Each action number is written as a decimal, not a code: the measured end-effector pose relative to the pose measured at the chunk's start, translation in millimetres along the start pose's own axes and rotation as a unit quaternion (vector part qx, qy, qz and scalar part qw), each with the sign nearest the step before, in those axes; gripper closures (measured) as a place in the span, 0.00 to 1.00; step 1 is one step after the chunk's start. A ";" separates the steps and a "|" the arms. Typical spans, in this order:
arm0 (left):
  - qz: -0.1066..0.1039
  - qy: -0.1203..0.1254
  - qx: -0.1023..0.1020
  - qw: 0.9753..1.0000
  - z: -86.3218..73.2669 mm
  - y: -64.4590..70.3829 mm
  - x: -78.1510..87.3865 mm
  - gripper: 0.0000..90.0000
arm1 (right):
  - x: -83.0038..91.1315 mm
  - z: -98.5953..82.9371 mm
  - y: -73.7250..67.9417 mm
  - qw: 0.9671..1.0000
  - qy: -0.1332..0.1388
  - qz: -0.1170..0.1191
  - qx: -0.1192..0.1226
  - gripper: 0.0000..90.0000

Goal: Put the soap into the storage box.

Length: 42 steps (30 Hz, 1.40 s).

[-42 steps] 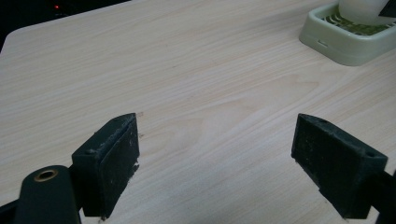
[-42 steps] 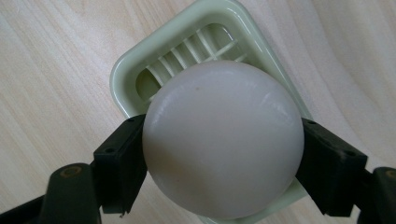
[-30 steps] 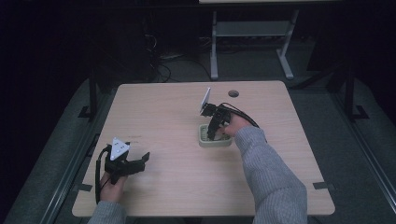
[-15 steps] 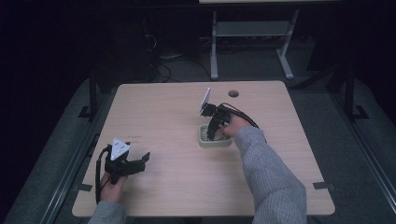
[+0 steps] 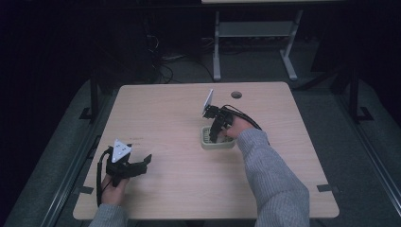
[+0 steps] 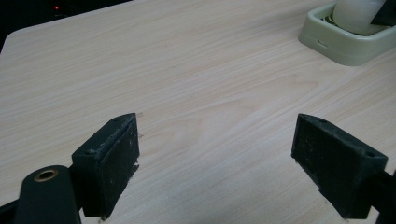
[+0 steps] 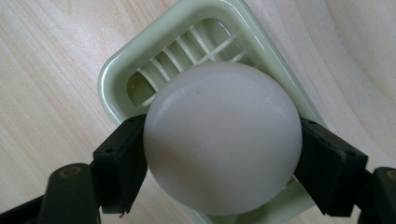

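Observation:
A pale green slatted dish [image 5: 208,143] [image 6: 355,45] [image 7: 140,74] sits on the wooden table [image 5: 156,118], right of centre. My right gripper [image 5: 216,135] [image 7: 223,158] points down into it, shut on a smooth white rounded object [image 7: 222,135] [image 6: 355,14] held over the dish's slats. Whether the object rests on the slats I cannot tell. My left gripper [image 5: 144,163] [image 6: 215,163] lies near the table's front left corner, jaws wide open over bare wood, with nothing between its fingers [image 6: 109,161].
A round cable hole [image 5: 236,94] lies near the table's far edge. Behind the table stand a metal frame [image 5: 250,42] and loose cables on the dark floor. Bare wood stretches between the two grippers.

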<state>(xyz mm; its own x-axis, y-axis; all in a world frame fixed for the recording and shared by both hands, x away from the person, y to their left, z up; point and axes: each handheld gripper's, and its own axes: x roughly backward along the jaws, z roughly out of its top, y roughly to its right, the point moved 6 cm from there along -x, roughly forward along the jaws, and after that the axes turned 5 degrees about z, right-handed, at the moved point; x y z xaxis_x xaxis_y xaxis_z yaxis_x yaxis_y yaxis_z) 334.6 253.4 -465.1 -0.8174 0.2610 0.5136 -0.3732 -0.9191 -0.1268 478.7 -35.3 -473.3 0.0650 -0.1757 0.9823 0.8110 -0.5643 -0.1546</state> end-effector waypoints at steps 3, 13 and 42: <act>0.000 -0.001 0.001 1.000 0.1 -0.3 0.2 0.16 | 6.1 0.8 -0.2 1.000 0.013 0.004 -0.004 0.25; 0.000 0.000 0.000 1.000 0.1 0.2 0.2 0.16 | 18.3 0.4 -1.1 1.000 0.023 0.006 -0.006 0.24; 0.001 -0.001 -0.003 1.000 -0.3 0.2 0.4 0.16 | 49.2 -23.4 1.4 0.998 0.059 0.012 -0.013 0.24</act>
<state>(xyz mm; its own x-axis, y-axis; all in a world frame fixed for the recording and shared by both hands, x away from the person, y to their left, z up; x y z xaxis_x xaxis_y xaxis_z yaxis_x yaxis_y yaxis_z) 334.0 253.3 -465.2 -0.8174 0.2583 0.5149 -0.3741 -0.9177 -0.1337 469.5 -63.6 -427.7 0.0147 -0.2821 0.9593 0.7949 -0.5787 -0.1823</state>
